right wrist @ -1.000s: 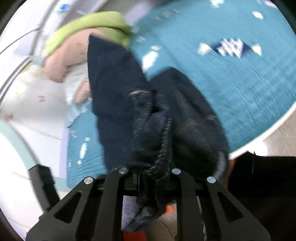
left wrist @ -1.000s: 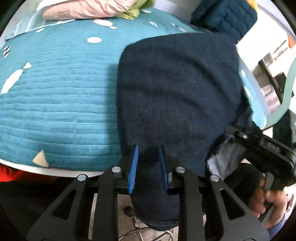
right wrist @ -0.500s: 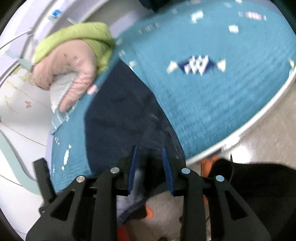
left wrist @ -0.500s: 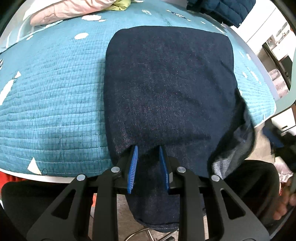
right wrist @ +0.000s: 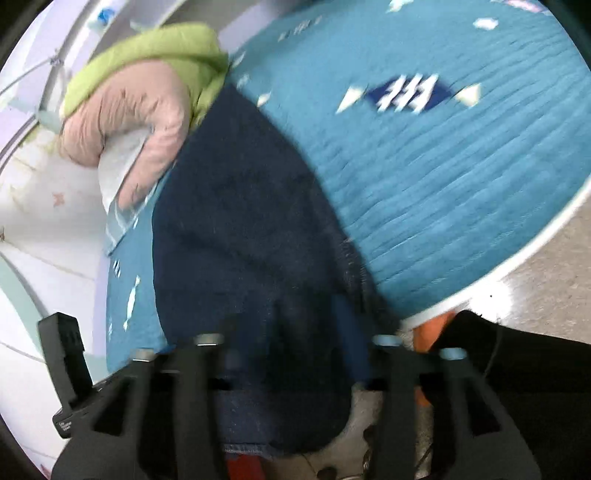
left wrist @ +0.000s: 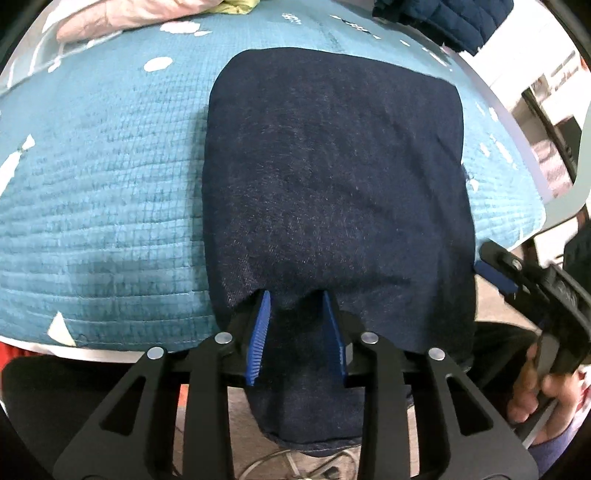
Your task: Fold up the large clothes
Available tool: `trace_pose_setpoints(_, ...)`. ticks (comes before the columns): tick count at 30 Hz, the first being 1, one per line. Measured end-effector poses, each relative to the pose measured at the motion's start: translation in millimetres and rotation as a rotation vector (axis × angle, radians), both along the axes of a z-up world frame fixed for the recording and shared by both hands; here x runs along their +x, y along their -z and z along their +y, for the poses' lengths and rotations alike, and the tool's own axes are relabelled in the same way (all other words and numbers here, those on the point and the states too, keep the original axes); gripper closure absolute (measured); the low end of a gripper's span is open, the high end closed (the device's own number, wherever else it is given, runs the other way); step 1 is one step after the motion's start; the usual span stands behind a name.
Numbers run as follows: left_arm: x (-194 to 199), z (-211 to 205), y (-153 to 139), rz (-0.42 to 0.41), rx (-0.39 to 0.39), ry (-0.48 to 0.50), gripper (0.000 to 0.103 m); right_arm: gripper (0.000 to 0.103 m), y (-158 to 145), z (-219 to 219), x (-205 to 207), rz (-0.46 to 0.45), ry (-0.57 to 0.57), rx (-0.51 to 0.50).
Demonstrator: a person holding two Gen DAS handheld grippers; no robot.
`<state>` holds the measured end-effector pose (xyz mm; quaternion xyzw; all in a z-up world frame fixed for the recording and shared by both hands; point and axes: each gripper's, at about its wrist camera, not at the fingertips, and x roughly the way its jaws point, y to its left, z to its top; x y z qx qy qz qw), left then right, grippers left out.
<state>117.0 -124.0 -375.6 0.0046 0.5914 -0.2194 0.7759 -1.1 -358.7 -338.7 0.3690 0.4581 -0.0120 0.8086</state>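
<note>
A dark navy denim garment (left wrist: 332, 192) lies folded flat on the teal quilted bed (left wrist: 103, 206), its near end hanging over the bed's front edge. My left gripper (left wrist: 297, 306) is open at that hanging edge, with cloth between and over its blue pads (left wrist: 258, 332). In the right wrist view the same garment (right wrist: 236, 251) runs away from my right gripper (right wrist: 295, 325), which is open and blurred, with cloth draped between its fingers. The right gripper also shows at the left wrist view's right edge (left wrist: 495, 269), beside the garment.
A pink padded jacket (right wrist: 125, 122) and a green one (right wrist: 159, 51) lie at the far side of the bed. A navy quilted jacket (left wrist: 439, 18) lies at the far right corner. The bed's white edge (right wrist: 509, 266) and grey floor (right wrist: 554, 273) are to the right.
The right gripper let go of the bunched denim and opened. The garment now lies flat and smoother on the bed. The left gripper stays at the hanging edge and has opened wider.
</note>
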Motion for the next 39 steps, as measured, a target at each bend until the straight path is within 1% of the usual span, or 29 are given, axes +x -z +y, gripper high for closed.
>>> trace_pose_setpoints(1, 1, 0, 0, 0.002, 0.000, -0.005, 0.070, 0.044, 6, -2, -1, 0.022, 0.012, -0.011)
trace_pose_setpoints(4, 0, -2, -1, -0.007, 0.014, 0.010, 0.067, 0.044, 30, -11, 5, 0.089, 0.026, 0.034)
trace_pose_setpoints(5, 0, -2, -2, -0.009, 0.015, 0.012, 0.066, 0.044, 35, -16, 3, 0.111, 0.033, 0.032)
trace_pose_setpoints(6, 0, -1, -3, -0.011, 0.013, 0.011, 0.066, 0.044, 42, -18, 6, 0.118, 0.022, 0.052)
trace_pose_setpoints(9, 1, 5, -10, -0.018, -0.016, -0.004, 0.064, 0.043, 57, -23, 8, 0.134, 0.017, 0.156)
trace_pose_setpoints(10, 2, 8, -12, -0.024, -0.028, -0.013, 0.063, 0.041, 59, -24, 8, 0.141, 0.023, 0.148)
trace_pose_setpoints(11, 4, 12, -15, -0.031, -0.043, -0.025, 0.061, 0.038, 58, -22, 9, 0.140, 0.020, 0.141)
trace_pose_setpoints(12, 6, 17, -17, -0.042, -0.045, -0.044, 0.057, 0.035, 60, -21, 11, 0.146, 0.014, 0.134)
trace_pose_setpoints(13, 8, 22, -18, -0.054, -0.042, -0.065, 0.051, 0.035, 62, -21, 11, 0.148, 0.014, 0.143)
trace_pose_setpoints(14, 10, 24, -19, -0.055, -0.041, -0.078, 0.049, 0.035, 66, -22, 11, 0.140, 0.012, 0.164)
trace_pose_setpoints(16, 15, 28, -12, -0.022, -0.049, -0.090, 0.048, 0.035, 75, -23, 7, 0.130, -0.007, 0.247)
trace_pose_setpoints(17, 17, 27, -8, -0.003, -0.058, -0.092, 0.047, 0.035, 77, -21, 6, 0.128, -0.016, 0.260)
trace_pose_setpoints(19, 18, 28, -6, -0.006, -0.064, -0.100, 0.042, 0.034, 77, -16, 9, 0.113, -0.045, 0.249)
trace_pose_setpoints(20, 19, 28, -5, -0.005, -0.063, -0.100, 0.042, 0.034, 76, -14, 9, 0.110, -0.048, 0.250)
trace_pose_setpoints(22, 20, 28, -7, 0.001, -0.074, -0.102, 0.041, 0.038, 78, -13, 10, 0.108, -0.065, 0.275)
trace_pose_setpoints(23, 19, 28, -7, 0.001, -0.071, -0.093, 0.041, 0.045, 78, -14, 8, 0.104, -0.067, 0.286)
trace_pose_setpoints(24, 18, 28, -6, 0.001, -0.066, -0.083, 0.039, 0.048, 78, -15, 7, 0.095, -0.072, 0.304)
trace_pose_setpoints(27, 18, 23, 0, 0.012, -0.058, -0.073, 0.033, 0.048, 82, -16, 7, 0.096, -0.069, 0.305)
trace_pose_setpoints(29, 21, 18, 4, 0.009, -0.052, -0.080, 0.031, 0.047, 84, -15, 11, 0.091, -0.057, 0.319)
trace_pose_setpoints(31, 23, 15, 7, 0.012, -0.043, -0.081, 0.031, 0.050, 82, -13, 11, 0.096, -0.060, 0.306)
trace_pose_setpoints(34, 23, 11, 6, 0.015, -0.031, -0.074, 0.031, 0.065, 71, -7, 9, 0.102, -0.060, 0.272)
trace_pose_setpoints(35, 23, 11, 7, 0.015, -0.029, -0.069, 0.031, 0.075, 67, -3, 9, 0.096, -0.057, 0.278)
trace_pose_setpoints(36, 22, 11, 7, 0.012, -0.025, -0.066, 0.031, 0.078, 61, -1, 8, 0.087, -0.056, 0.277)
trace_pose_setpoints(39, 21, 7, 5, -0.006, -0.017, -0.058, 0.039, 0.084, 48, 6, 9, 0.083, -0.060, 0.251)
